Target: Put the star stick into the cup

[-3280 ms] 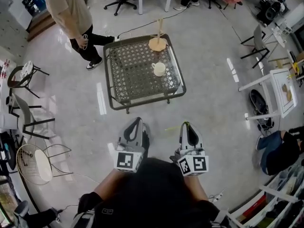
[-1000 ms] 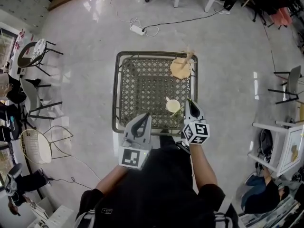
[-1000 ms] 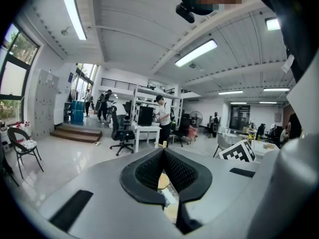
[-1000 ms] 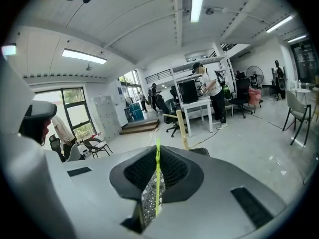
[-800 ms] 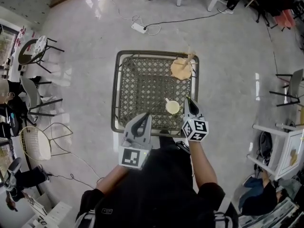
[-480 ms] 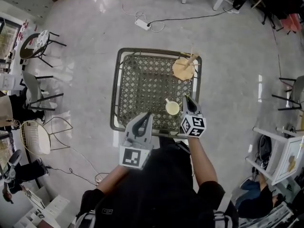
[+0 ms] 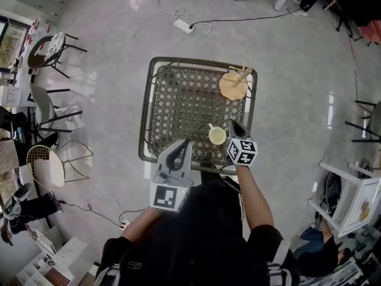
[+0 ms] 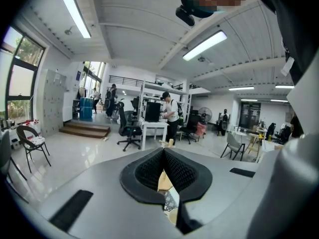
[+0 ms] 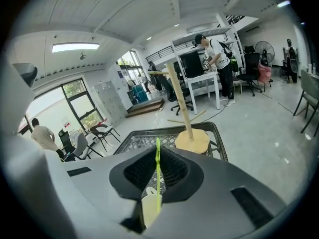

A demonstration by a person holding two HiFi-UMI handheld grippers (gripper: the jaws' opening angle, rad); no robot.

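Green star stick sits pinched in the right tool, whose jaws are closed on it, its length running along them. The cream cup stands on the woven surface, just left of and below that tool. The left tool, closed and empty, hangs farther off.

Surroundings, head view.
Lattice table stood on glossy floor; wooden stand at its far right corner; power strip beyond; chairs left.
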